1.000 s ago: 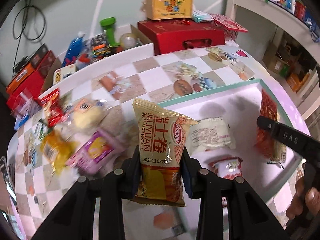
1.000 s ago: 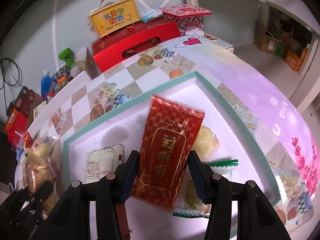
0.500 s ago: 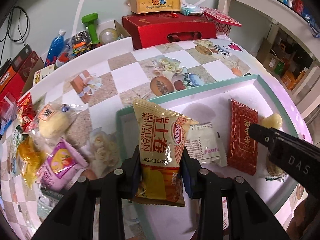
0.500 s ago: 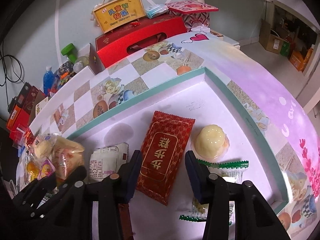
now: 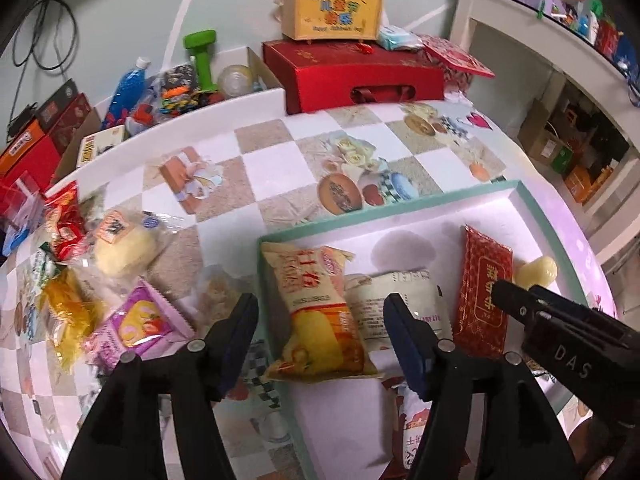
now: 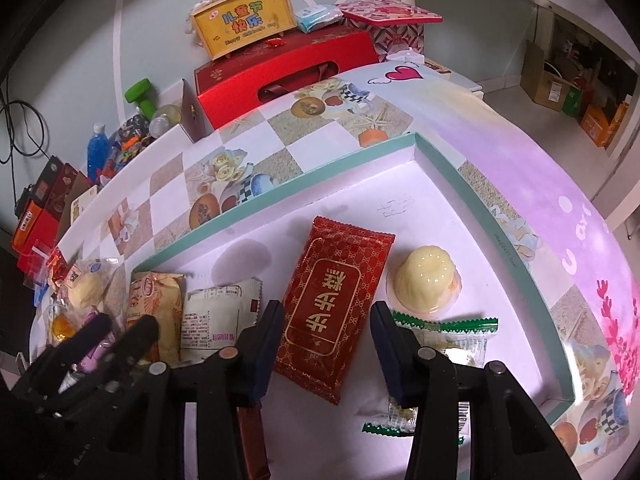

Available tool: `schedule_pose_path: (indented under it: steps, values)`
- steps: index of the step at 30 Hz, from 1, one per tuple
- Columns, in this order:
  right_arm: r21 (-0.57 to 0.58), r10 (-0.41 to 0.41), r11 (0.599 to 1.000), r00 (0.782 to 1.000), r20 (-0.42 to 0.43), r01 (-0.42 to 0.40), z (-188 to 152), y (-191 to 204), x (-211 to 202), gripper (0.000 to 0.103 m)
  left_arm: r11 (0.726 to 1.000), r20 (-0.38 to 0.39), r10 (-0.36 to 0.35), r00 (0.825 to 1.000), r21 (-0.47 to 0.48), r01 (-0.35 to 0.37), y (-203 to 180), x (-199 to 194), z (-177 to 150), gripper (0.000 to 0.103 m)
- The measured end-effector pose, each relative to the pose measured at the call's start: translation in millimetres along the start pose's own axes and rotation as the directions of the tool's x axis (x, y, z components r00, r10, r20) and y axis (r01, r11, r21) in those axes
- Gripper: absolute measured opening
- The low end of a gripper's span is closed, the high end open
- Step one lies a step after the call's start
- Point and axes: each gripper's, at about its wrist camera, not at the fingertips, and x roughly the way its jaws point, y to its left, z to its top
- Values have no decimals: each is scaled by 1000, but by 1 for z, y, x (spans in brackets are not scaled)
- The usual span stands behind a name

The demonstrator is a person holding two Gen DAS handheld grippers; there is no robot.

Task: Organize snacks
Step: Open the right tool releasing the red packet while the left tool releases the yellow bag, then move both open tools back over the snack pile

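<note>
A white tray with a teal rim (image 5: 440,205) (image 6: 472,184) lies on the table. In it lie a yellow egg-roll packet (image 5: 316,308) (image 6: 154,312), a white packet (image 5: 394,304) (image 6: 218,320), a red packet (image 5: 484,304) (image 6: 336,308), a yellow jelly cup (image 6: 426,282) (image 5: 536,272) and a green-edged packet (image 6: 448,330). My left gripper (image 5: 320,324) is open just above the yellow packet, which lies free. My right gripper (image 6: 326,330) is open around the near end of the red packet.
Loose snacks lie left of the tray: a purple packet (image 5: 134,330), an orange packet (image 5: 66,312), a pale bun in clear wrap (image 5: 124,248), red packets (image 5: 64,220). A red gift box (image 5: 352,76) and a yellow case (image 5: 330,12) stand at the back. Shelves stand at the right.
My left gripper carried the yellow packet over the tray, opened and let it drop inside. My right gripper released the red packet into the tray and opened wider.
</note>
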Motion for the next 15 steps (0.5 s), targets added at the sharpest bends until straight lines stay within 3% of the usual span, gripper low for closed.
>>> schedule_pose_path:
  steps: [3, 4, 8, 12, 15]
  values:
    - [0, -2, 1000, 1000, 1, 2, 0, 1, -1, 70, 998, 6, 45, 999, -37, -45, 9, -5, 1, 83]
    - [-2, -3, 1000, 1000, 0, 3, 0, 0, -1, 70, 997, 8, 65, 998, -48, -64, 12, -6, 2, 87]
    - [-5, -6, 1000, 1000, -17, 6, 1, 1, 3, 76, 984, 21, 160, 987, -81, -158, 23, -5, 0, 93]
    - [-10, -11, 1000, 1000, -24, 10, 0, 1, 5, 81, 975, 10, 198, 980, -101, -196, 31, 0, -2, 95]
    - [-18, -15, 1000, 1000, -26, 14, 0, 3, 6, 94, 972, 9, 205, 979, -120, -203, 35, 1, -3, 99]
